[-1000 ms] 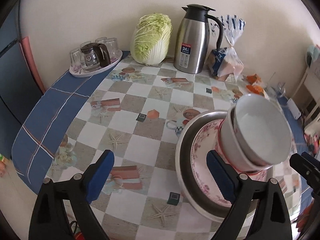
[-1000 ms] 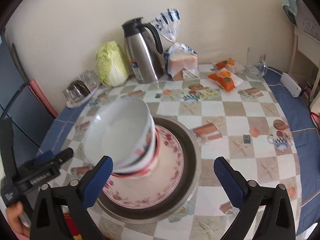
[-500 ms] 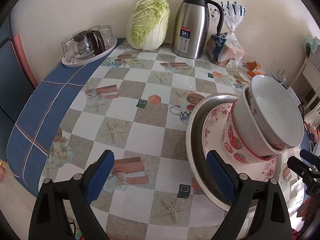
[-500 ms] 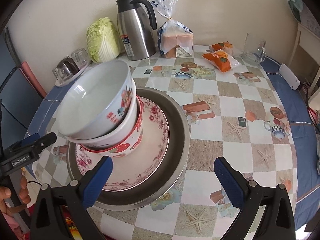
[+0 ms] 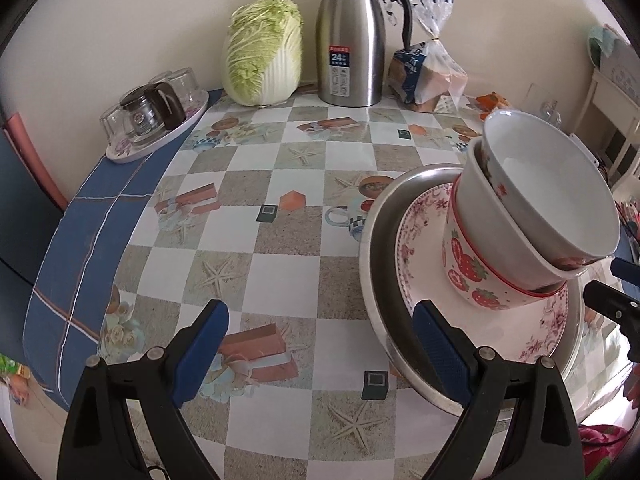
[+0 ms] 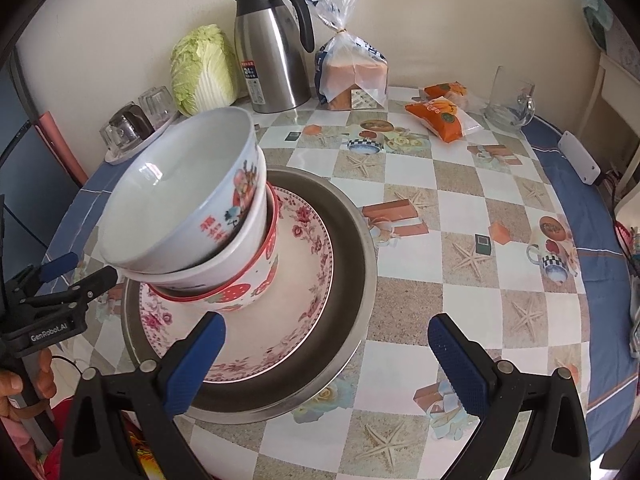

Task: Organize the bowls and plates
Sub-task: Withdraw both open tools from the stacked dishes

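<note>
Left edge of the desk [image 5: 280,264]: tray of upturned glasses [image 5: 156,116], then napa cabbage [image 5: 262,52], steel thermos jug [image 5: 350,40], bagged bread loaf [image 5: 430,76] along the wall, none of it part of the job.

Your left claw [image 5: 316,344] hangs over bare checkered cloth, jaws wide apart, nothing in them, its right finger just beside the rim of the stack.

The stack sits near the front edge of the desk: steel basin [image 6: 352,280] at the bottom, floral plate [image 6: 308,280] inside it, strawberry bowl [image 6: 256,288] on the plate, white bowl [image 6: 236,248] nested in that, cartoon-print bowl [image 6: 180,200] on top. The top two bowls lean hard toward your left side, not seated flat.

Your right claw [image 6: 324,360] is over the near rim of the basin, jaws also spread wide, empty.

Further right: orange snack packets [image 6: 440,114], glass mug [image 6: 508,100], white box [image 6: 578,156] on the blue border.

Step looks like stacking done, both claws clear. The next move probably calls for squaring the tilted bowls: nudge the top rim level, go gently, since a hard push could tip the pile.
</note>
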`<state>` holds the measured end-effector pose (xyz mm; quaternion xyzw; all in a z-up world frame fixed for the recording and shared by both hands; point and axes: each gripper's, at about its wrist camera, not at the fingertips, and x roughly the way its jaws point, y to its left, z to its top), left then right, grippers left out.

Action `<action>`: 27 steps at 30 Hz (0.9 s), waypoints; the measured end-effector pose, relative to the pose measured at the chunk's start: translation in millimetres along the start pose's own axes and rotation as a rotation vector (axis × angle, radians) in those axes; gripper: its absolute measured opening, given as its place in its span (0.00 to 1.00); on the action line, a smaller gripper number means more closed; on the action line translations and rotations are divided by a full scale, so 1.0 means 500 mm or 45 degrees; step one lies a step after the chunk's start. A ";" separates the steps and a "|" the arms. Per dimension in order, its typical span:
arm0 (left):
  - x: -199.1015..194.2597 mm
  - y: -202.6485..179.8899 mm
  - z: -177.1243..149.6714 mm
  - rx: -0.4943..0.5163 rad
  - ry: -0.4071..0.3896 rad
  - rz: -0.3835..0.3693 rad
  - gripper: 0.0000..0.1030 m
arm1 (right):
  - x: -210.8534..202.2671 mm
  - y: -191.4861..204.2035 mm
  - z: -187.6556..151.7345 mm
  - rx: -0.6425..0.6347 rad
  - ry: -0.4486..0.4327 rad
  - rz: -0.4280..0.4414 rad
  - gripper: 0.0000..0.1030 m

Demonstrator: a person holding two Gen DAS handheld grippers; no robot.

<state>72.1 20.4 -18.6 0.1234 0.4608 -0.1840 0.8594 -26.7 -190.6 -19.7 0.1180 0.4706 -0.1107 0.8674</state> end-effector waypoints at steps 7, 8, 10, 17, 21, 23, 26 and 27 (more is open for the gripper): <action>0.012 -0.013 -0.001 0.043 0.009 0.006 0.91 | 0.014 -0.007 0.000 -0.006 0.025 -0.017 1.00; 0.013 -0.013 -0.002 0.047 0.011 0.006 0.91 | 0.016 -0.007 0.000 -0.006 0.027 -0.020 1.00; 0.016 -0.014 -0.003 0.051 0.015 0.004 0.91 | 0.019 -0.008 0.000 -0.008 0.030 -0.022 1.00; 0.027 -0.013 -0.005 0.047 0.029 -0.001 0.91 | 0.025 -0.008 -0.001 -0.010 0.039 -0.028 1.00; 0.030 -0.016 -0.006 0.053 0.031 -0.002 0.91 | 0.027 -0.008 0.000 -0.009 0.040 -0.030 1.00; 0.029 -0.018 -0.006 0.061 0.029 -0.001 0.91 | 0.028 -0.007 0.000 -0.012 0.042 -0.030 1.00; 0.022 -0.019 -0.008 0.069 0.004 -0.001 0.91 | 0.030 -0.007 0.000 -0.016 0.044 -0.030 1.00; 0.021 -0.019 -0.007 0.070 0.001 -0.009 0.91 | 0.031 -0.007 -0.001 -0.017 0.045 -0.031 1.00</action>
